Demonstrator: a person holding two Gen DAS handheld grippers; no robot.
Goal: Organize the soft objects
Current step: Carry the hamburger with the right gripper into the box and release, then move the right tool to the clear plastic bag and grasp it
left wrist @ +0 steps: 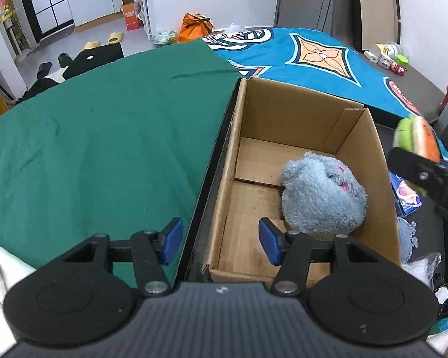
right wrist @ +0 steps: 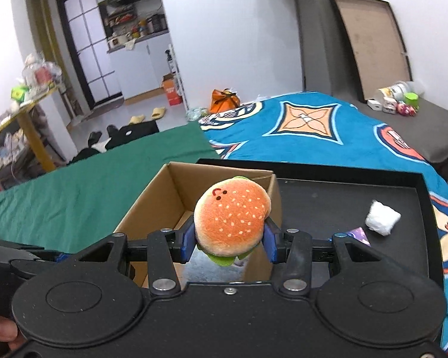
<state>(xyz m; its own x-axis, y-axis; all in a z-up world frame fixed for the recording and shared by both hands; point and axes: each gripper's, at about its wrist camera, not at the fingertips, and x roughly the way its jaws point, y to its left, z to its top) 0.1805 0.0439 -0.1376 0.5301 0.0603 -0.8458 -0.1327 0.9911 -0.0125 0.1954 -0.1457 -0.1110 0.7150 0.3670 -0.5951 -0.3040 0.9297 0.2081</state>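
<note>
A round, seeded plush burger (right wrist: 232,220) sits pinched in the right gripper (right wrist: 228,243) above the cardboard box (left wrist: 286,110), where a shaggy grey plush (left wrist: 324,198) lies. The left gripper (left wrist: 221,240) gapes empty over the box's near-left corner.

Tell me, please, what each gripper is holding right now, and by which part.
The right gripper is shut on the burger plush, its pads squeezing the bun's two sides. The left gripper is open and holds nothing.
</note>
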